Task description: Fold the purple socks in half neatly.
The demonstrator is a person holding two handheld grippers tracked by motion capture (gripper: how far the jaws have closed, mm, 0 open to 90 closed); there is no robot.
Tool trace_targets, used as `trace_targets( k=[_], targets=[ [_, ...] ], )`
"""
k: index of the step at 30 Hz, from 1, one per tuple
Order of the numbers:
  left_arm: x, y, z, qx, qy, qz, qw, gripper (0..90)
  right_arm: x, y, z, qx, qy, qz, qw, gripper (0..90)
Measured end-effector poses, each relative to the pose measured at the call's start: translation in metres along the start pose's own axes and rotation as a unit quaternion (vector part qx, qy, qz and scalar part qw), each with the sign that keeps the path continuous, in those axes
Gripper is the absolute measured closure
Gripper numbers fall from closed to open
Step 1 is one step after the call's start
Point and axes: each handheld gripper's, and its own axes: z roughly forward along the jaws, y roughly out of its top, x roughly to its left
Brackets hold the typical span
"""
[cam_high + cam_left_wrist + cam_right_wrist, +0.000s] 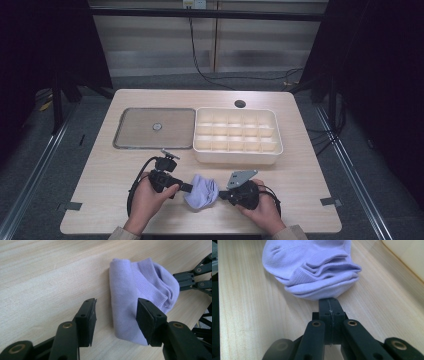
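A folded lilac sock (pixel 202 192) lies on the wooden table near its front edge, between my two grippers. My left gripper (pixel 186 187) comes at it from the left. In the left gripper view its jaws (pixel 116 308) stand open around the near end of the sock (pixel 140 282); one pad sits beside the fabric and the other stands off over bare wood. My right gripper (pixel 223 194) is shut, its jaws pressed flat together. In the right gripper view its tip (pixel 329 301) meets the rounded folded edge of the sock (pixel 312 265), with nothing visible between the pads.
A flat grey tray (pixel 135 130) with a small round disc (pixel 157 126) at its middle lies at the back left. A cream box of several compartments (pixel 237 156) stands to its right, close behind the grippers. A cable hole (pixel 240 104) sits near the far edge.
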Motion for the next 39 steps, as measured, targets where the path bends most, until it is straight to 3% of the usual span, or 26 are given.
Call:
trace_targets(
  k=[13,31,39],
  targets=[
    [-0.002,0.0,0.003,0.005,-0.015,-0.007,0.9998,56.0,-0.001,0.0,0.0,-0.001,0.0,-0.002,1.0,90.0],
    [-0.007,0.003,0.006,0.009,-0.015,-0.006,0.9998,72.9,0.0,0.0,0.0,0.0,0.0,-0.001,1.0,90.0],
    [-0.011,0.004,0.005,0.014,-0.019,-0.007,0.9997,85.0,0.001,0.0,0.0,0.002,-0.002,0.001,1.0,90.0]
  ],
)
